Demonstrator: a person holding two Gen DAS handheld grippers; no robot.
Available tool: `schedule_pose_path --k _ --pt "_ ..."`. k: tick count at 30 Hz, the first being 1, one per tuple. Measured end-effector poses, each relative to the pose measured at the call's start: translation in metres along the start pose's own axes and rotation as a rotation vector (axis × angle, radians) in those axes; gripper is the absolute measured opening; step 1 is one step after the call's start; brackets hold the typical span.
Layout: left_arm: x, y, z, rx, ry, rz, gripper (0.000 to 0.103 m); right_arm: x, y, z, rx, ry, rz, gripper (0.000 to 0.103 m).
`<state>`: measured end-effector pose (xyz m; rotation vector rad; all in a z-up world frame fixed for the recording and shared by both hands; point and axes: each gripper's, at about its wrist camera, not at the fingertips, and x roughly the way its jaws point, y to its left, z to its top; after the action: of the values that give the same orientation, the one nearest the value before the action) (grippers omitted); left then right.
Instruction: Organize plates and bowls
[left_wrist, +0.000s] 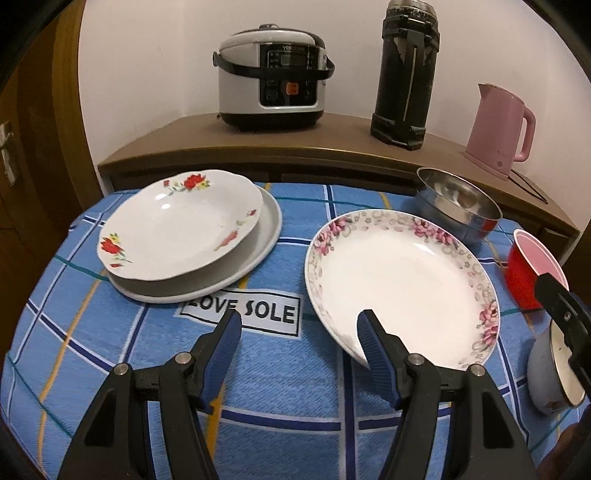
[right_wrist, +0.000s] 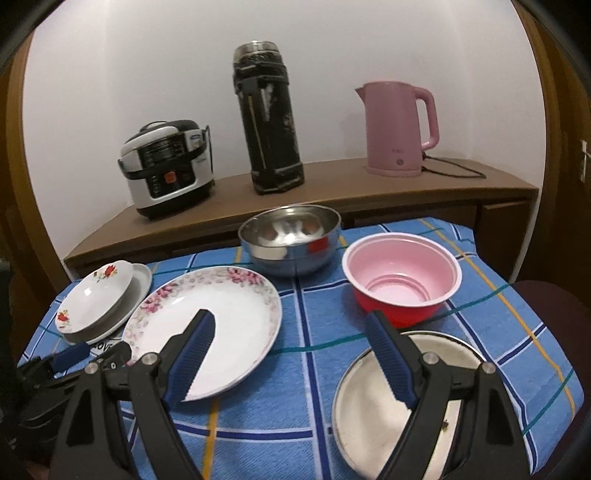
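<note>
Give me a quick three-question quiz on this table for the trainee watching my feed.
1. True or false: the red-flowered plate sits on top of a plain plate.
2. Which bowl stands nearest the pink kettle: A) steel bowl, B) red bowl, C) enamel bowl?
3. Fill in: both grippers, left and right, hold ____.

Key: 1 true; 2 B; 3 nothing, fingers open.

Grey plate (left_wrist: 266, 236) mostly hidden underneath
</note>
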<state>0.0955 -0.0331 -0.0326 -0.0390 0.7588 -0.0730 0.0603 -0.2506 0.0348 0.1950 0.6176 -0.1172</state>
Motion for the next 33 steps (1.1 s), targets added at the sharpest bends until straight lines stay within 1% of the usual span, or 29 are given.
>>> schedule_pose_path --k 2,4,7,9,11,15,16,17,20,22,23,24,25,28,29,30,31,32,33 --pt "0.004 0.000 0.002 -0.014 0.014 -0.008 0.067 0.004 -0.001 0.001 0.005 0.012 0.006 0.069" --pt "0.009 0.000 0.004 -0.028 0.029 -0.018 0.067 0.011 0.001 0.004 -0.007 0.033 0.012 0.061" --pt "0.015 0.000 0.007 -0.046 0.048 -0.029 0.067 0.021 0.003 0.007 0.000 0.056 0.032 0.060" --pt "0.021 -0.001 0.008 -0.054 0.065 -0.027 0.067 0.027 0.006 0.008 -0.004 0.069 0.029 0.059" --pt "0.026 0.000 0.009 -0.067 0.079 -0.032 0.067 0.035 0.007 0.010 0.002 0.095 0.040 0.054" --pt "0.035 0.001 0.013 -0.091 0.096 -0.040 0.067 0.051 0.008 0.011 0.015 0.132 0.041 0.050" --pt "0.037 0.000 0.014 -0.094 0.098 -0.041 0.067 0.056 0.008 0.012 0.022 0.147 0.051 0.046" --pt "0.039 -0.001 0.015 -0.094 0.100 -0.041 0.067 0.061 0.008 0.013 0.027 0.160 0.058 0.043" --pt "0.044 -0.004 0.017 -0.081 0.103 -0.034 0.067 0.071 0.009 0.014 0.020 0.184 0.057 0.037" --pt "0.047 -0.005 0.018 -0.075 0.106 -0.029 0.061 0.075 0.009 0.014 0.016 0.192 0.058 0.035" --pt "0.049 -0.006 0.018 -0.070 0.106 -0.028 0.055 0.076 0.009 0.014 0.016 0.196 0.061 0.035" --pt "0.050 -0.007 0.019 -0.062 0.103 -0.024 0.052 0.077 0.009 0.015 0.016 0.200 0.062 0.035" --pt "0.051 -0.008 0.020 -0.056 0.106 -0.025 0.052 0.079 0.009 0.015 0.016 0.205 0.064 0.035" --pt "0.053 -0.009 0.022 -0.056 0.105 -0.035 0.052 0.086 0.010 0.015 0.019 0.228 0.080 0.029" --pt "0.053 -0.009 0.023 -0.057 0.105 -0.040 0.047 0.088 0.010 0.015 0.018 0.231 0.081 0.027" --pt "0.054 -0.010 0.023 -0.055 0.105 -0.046 0.041 0.089 0.010 0.015 0.018 0.235 0.083 0.026" --pt "0.054 -0.011 0.024 -0.054 0.106 -0.057 0.038 0.091 0.011 0.015 0.017 0.240 0.086 0.023" --pt "0.055 -0.011 0.025 -0.057 0.111 -0.072 0.036 0.092 0.011 0.015 0.013 0.242 0.083 0.022" --pt "0.055 -0.012 0.025 -0.058 0.111 -0.070 0.036 0.092 0.012 0.015 0.010 0.242 0.081 0.022"
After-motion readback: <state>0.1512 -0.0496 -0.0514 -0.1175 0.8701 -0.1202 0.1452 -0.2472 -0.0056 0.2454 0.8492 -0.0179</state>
